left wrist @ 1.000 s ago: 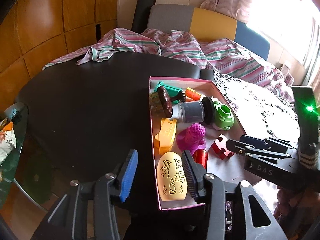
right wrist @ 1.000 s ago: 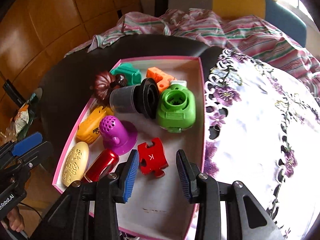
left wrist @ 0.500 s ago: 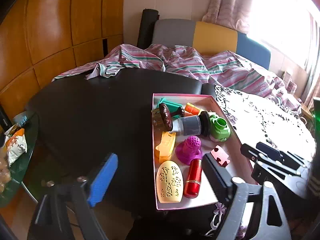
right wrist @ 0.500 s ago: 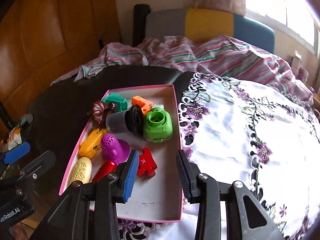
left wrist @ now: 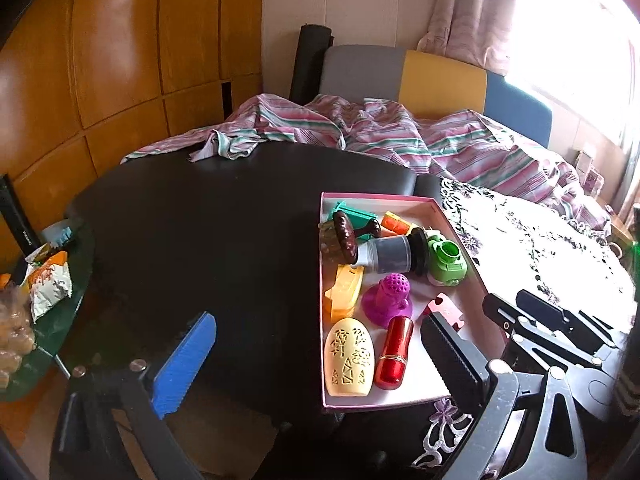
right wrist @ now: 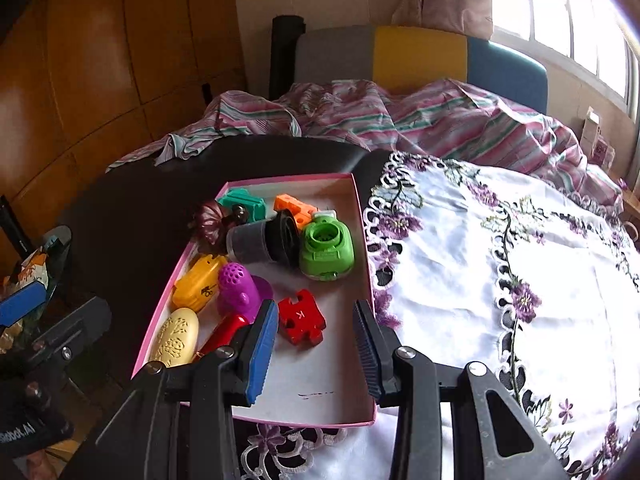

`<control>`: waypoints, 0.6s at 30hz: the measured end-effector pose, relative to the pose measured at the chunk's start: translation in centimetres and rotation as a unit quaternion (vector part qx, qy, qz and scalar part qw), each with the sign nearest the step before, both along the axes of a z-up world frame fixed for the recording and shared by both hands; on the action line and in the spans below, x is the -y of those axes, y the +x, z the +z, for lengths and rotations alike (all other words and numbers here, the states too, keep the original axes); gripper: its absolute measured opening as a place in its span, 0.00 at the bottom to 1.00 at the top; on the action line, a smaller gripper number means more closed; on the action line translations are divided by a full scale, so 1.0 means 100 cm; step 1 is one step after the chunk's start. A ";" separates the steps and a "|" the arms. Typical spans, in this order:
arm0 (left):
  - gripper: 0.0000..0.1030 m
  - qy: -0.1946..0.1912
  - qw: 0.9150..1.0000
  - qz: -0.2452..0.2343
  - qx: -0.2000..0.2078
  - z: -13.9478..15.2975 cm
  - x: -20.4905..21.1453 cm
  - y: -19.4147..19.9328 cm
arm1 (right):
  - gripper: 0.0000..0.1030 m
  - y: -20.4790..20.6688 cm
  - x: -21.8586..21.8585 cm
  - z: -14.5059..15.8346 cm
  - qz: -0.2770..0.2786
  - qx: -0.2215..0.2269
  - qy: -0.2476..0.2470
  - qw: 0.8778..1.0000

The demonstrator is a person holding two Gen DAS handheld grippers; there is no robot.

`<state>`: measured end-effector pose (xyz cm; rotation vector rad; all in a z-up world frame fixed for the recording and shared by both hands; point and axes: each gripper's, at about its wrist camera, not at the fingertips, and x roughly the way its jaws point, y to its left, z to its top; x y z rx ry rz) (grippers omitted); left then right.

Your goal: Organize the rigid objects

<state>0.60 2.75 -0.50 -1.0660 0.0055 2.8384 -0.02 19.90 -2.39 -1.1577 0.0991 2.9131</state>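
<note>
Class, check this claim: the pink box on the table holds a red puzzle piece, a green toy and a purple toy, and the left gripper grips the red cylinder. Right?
Not quite. The left gripper grips nothing: the left wrist view shows its jaws wide apart, with the red cylinder lying free in the pink box. The rest stands.

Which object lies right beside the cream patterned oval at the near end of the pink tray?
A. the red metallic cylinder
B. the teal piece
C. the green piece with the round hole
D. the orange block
A: the red metallic cylinder lies alongside the cream patterned oval at the pink tray's near end.
</note>
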 end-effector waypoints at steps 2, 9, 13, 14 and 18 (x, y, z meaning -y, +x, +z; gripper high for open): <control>1.00 -0.009 1.000 0.004 -0.004 0.001 0.000 0.002 | 0.37 0.000 0.002 0.002 0.002 -0.002 0.002 1.000; 1.00 -0.006 1.000 0.010 -0.010 0.006 0.002 0.004 | 0.37 0.000 0.004 0.004 0.006 -0.005 0.004 1.000; 1.00 -0.004 1.000 0.009 -0.011 0.006 0.003 0.004 | 0.37 0.000 0.006 0.005 0.009 -0.005 0.006 1.000; 1.00 -0.003 1.000 0.010 -0.011 0.006 0.003 0.004 | 0.37 -0.001 0.007 0.005 0.009 -0.005 0.005 1.000; 0.99 -0.004 1.000 0.015 -0.018 0.006 0.004 0.006 | 0.37 -0.001 0.008 0.004 0.011 -0.004 0.006 1.000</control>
